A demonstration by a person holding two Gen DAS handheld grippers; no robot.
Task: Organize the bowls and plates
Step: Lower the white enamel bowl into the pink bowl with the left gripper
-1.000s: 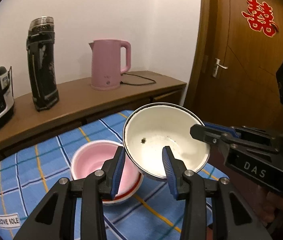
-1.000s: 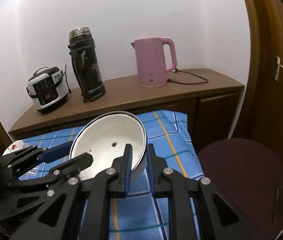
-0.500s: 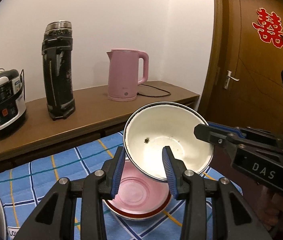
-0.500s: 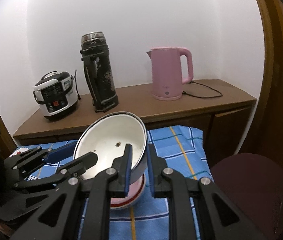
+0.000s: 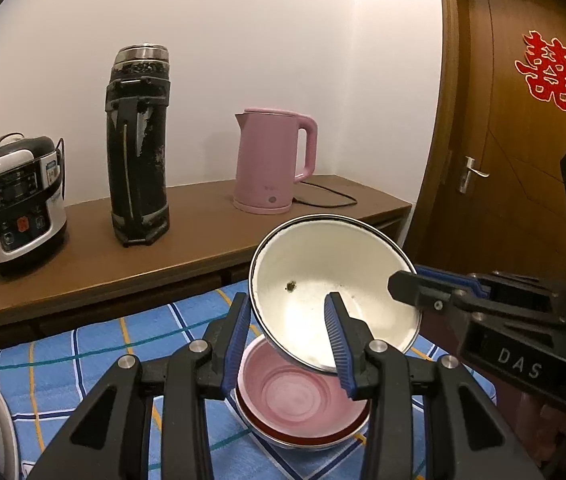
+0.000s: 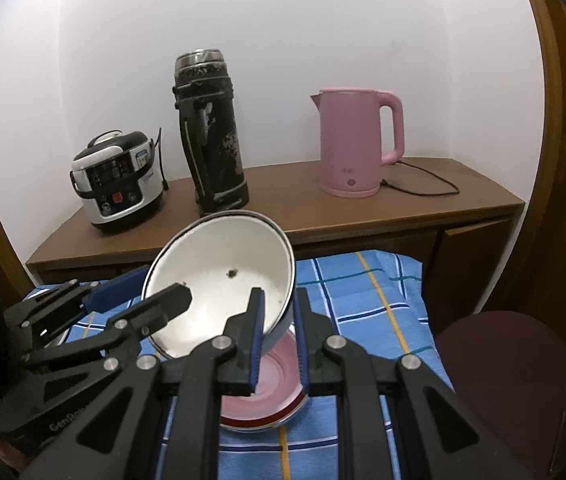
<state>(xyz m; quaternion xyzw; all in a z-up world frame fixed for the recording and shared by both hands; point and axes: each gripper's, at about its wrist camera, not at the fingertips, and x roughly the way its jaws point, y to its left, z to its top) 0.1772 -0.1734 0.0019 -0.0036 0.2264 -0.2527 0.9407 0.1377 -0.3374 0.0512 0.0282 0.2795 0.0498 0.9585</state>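
White enamel bowl [image 6: 223, 280] held tilted in the air, directly above the pink bowl [image 6: 267, 384] that sits on the blue checked tablecloth [image 6: 363, 292] near the table's far right corner. Right gripper [image 6: 277, 344]: fingers clamped tight on the white bowl's rim. Left gripper [image 5: 289, 338]: jaws partly apart, gripping the rim's opposite side, one pad inside the bowl. Sideboard [image 5: 187, 236] behind carries rice cooker [image 5: 15, 208], black flask [image 5: 139, 144], pink kettle [image 5: 275, 160].
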